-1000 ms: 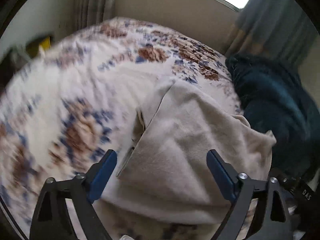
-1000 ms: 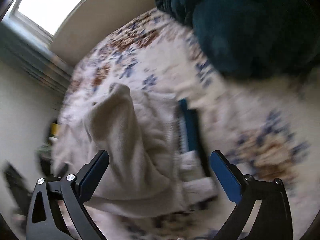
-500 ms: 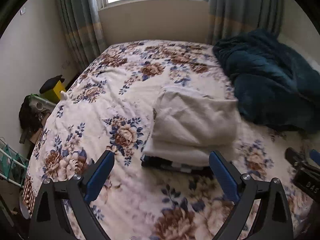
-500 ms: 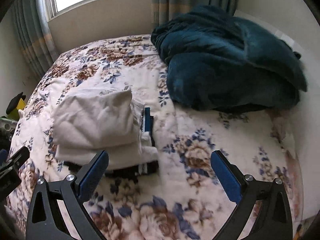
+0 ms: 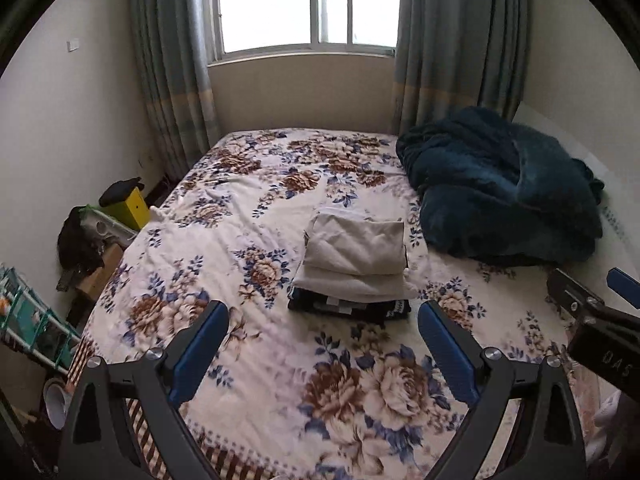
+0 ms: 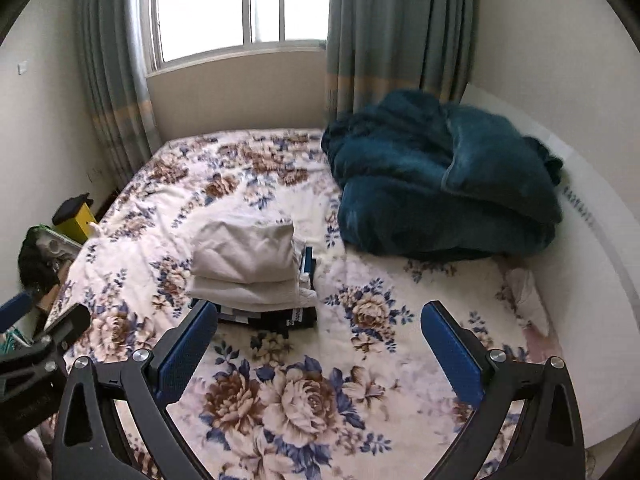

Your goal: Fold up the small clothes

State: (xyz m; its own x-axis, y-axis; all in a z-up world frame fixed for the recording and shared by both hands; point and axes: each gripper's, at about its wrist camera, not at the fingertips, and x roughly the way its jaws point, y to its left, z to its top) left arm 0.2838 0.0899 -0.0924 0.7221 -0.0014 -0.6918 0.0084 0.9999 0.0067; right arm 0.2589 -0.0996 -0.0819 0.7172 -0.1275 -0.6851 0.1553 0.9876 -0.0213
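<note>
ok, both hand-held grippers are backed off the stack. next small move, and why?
Probably none on this stack: the folded beige cloth sits squarely on the dark folded clothes, and the left hand-held gripper and right hand-held gripper are open and empty. No unfolded small garment is visible.

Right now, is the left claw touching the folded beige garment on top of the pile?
Apart. The left wrist view shows the open left claw well short of the beige garment, with flowered bedsheet between them.

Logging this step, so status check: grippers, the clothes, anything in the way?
Left gripper open, empty. Right gripper open, empty. Folded beige garment tops the stack of clothes on the floral bed. Teal blanket off to the side, apart.
</note>
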